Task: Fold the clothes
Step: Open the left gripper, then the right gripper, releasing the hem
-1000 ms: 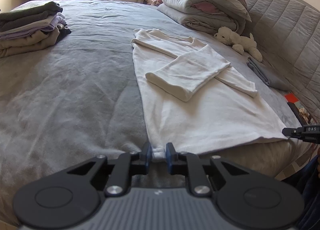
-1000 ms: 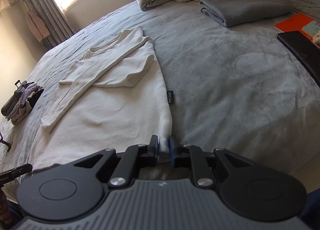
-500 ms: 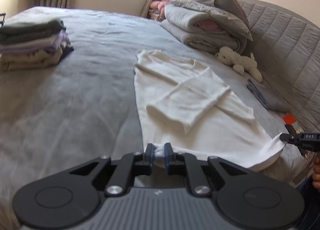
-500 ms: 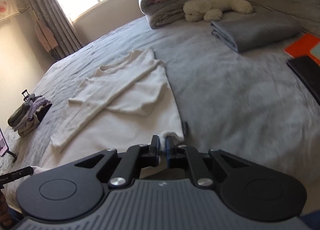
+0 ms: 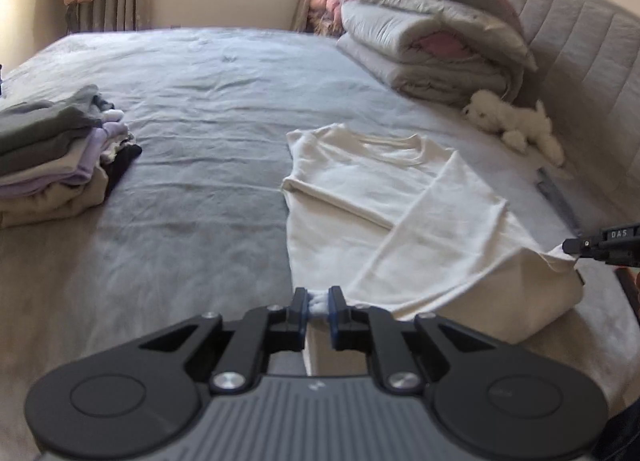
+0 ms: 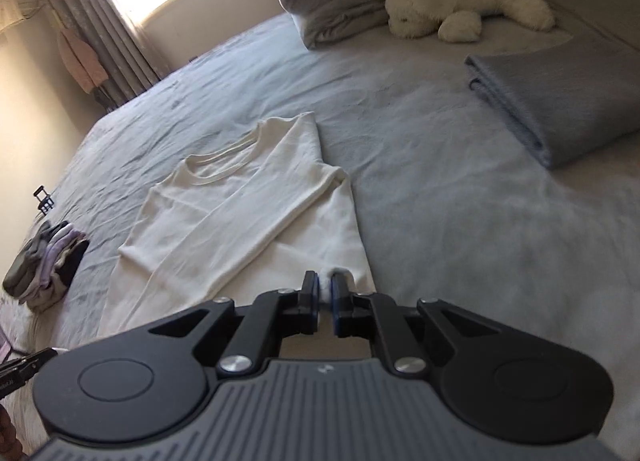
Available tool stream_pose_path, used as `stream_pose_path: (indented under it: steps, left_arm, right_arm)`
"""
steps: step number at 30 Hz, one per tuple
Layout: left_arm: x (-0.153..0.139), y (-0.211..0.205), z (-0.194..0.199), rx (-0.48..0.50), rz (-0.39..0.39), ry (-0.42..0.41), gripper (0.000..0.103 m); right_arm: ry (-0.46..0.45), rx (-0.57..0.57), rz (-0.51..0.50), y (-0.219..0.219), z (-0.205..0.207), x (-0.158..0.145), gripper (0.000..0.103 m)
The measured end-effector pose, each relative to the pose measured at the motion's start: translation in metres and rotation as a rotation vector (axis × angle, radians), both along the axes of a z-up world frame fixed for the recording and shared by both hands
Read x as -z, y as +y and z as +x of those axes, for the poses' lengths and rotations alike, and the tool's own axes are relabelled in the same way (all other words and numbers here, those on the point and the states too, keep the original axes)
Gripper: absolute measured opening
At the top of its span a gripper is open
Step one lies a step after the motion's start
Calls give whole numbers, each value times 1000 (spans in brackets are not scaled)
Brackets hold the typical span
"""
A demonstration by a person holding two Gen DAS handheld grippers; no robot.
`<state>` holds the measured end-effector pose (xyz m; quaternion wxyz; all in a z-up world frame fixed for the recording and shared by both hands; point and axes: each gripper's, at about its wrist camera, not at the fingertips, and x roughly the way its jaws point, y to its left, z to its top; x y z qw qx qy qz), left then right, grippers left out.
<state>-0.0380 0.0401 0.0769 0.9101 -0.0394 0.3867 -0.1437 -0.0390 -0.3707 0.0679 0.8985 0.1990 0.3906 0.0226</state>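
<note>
I'm seeing a soft matt cream knit shirt (image 5: pixel 384 205) lying on a velvety grey bedspread (image 5: pixel 208 109), a fluffy plush toy (image 6: pixel 460 9), and matt black plastic grippers.

My left gripper (image 5: pixel 318 303) is clamped on one bottom corner of the white shirt (image 5: pixel 384 217), and my right gripper (image 5: pixel 576 247), at the right edge, pinches the other, so the hem hangs lifted over the grey bed (image 5: pixel 192 109). A stack of folded clothes (image 5: pixel 56 153) sits far left. Rolled bedding (image 5: pixel 432 49) and a white plush toy (image 5: pixel 516 125) lie by the headboard.
</note>
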Motion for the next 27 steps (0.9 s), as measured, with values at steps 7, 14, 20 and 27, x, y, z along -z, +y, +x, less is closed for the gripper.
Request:
stream_pose_path:
  steps: [7,14,20,27]
  left_arm:
    - [35,20,38,-20,-98,101,18]
    - [32,32,52,-83,-115,83,21]
    - [29,47,58,-102,-174,98,22]
    - [16,63,43,-66,-237,58,45]
  right_arm:
    - [67,-4,-4,0,26,26,11]
    - [52,-20,-15,-1,31,20,12]
    - [19,-5,-31,-6,34,12,39]
    - [-17,-13,-36,-17,30,2,47]
